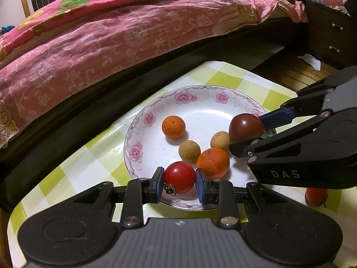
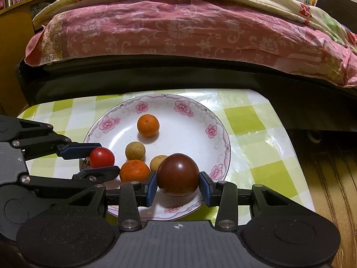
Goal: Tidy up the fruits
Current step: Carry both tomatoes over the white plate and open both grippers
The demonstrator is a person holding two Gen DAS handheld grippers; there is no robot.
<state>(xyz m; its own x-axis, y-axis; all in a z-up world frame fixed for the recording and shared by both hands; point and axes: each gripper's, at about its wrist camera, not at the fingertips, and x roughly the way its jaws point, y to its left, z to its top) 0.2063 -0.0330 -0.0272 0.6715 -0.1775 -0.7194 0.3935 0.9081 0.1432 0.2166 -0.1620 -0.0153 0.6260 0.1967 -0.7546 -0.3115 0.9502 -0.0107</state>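
We begin at the left, where our left gripper [image 1: 179, 184] is clamped on a red cherry tomato [image 1: 179, 176], its blue pads [image 1: 158, 184] pressing either side, the green stem tuft hanging toward seven o'clock. We carry it over the six o'clock rim of the plate [image 1: 154, 105], presumably so it drops inside and does not roll off onto the cloth. The plate is glossy white china with pink flowers around its edge, shallow enough to cup round fruit.

On the plate lie two matte, pebbly oranges, a small orange [image 1: 173, 126] toward eleven o'clock and a larger orange [image 1: 213, 162] near five, plus two tan, rough-skinned balls [image 1: 189, 151], possibly longans; the fisheye blur leaves us unsure.

Further right, our right gripper [image 2: 178, 184] is closed on a dark tomato [image 2: 178, 174], smooth and brownish red, held low over the plate's near edge at about five o'clock in its own view. Both jaws grip across the widest part, which suits slippery spheres.

One more red fruit [image 1: 316, 197] sits on the shiny green-checked tablecloth [image 1: 225, 79], off the plate at four o'clock, half hidden.
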